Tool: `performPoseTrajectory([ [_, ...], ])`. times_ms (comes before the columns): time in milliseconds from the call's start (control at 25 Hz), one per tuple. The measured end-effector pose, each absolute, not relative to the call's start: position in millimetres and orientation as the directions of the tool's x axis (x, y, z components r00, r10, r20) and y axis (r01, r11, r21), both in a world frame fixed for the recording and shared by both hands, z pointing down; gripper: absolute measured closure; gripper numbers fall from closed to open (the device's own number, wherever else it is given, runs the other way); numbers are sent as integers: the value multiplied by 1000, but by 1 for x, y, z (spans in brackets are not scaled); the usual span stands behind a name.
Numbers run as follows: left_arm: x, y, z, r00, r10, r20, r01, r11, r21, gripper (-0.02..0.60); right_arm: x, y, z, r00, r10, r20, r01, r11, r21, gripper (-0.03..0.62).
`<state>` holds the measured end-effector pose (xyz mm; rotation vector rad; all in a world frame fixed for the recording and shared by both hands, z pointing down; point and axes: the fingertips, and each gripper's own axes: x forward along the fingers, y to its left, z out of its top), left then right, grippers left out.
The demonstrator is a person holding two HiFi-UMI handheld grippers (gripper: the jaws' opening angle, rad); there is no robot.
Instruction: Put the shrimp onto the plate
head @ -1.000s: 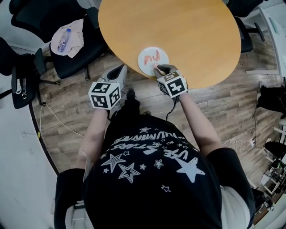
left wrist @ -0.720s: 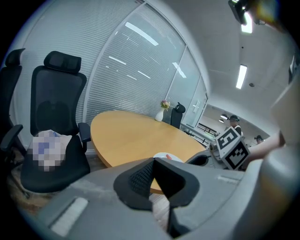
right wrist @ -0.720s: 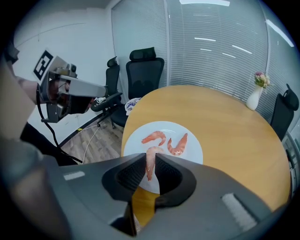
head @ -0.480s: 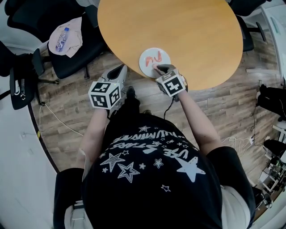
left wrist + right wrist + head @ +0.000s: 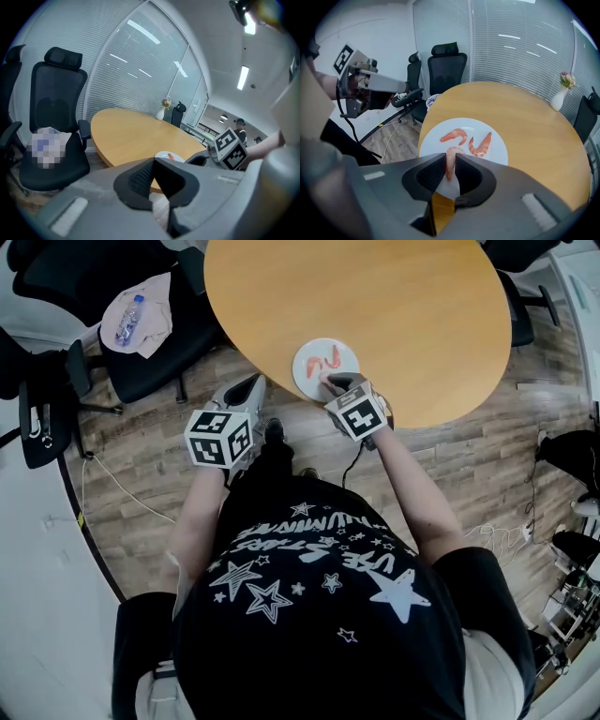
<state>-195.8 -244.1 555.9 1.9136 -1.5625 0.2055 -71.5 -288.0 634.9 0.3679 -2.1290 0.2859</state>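
Right tool [image 5: 449, 158] edged over plate [image 5: 499, 146] — shrimp [image 5: 451, 152] pinched between its jaws.

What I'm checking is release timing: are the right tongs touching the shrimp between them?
Touching. The right gripper view shows the shrimp pinched in the right tongs, with no gap on either side.

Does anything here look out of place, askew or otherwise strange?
Only small things. The plate sits right at the near edge of the table. A bottle lies on a cloth on a chair seat. Nothing looks spilled or damaged.
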Motion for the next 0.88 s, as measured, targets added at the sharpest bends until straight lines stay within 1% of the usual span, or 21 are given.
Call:
performPoseTrajectory([
  [400, -202, -235, 555, 259, -824, 504, -921, -54, 386, 580, -72, -288, 636, -523, -162, 837, -317, 948, -14, 526],
  [880, -201, -233, 554, 259, -826, 501, -921, -54, 387, 580, -71, -289, 635, -526, -166, 834, -346, 938, -32, 523],
])
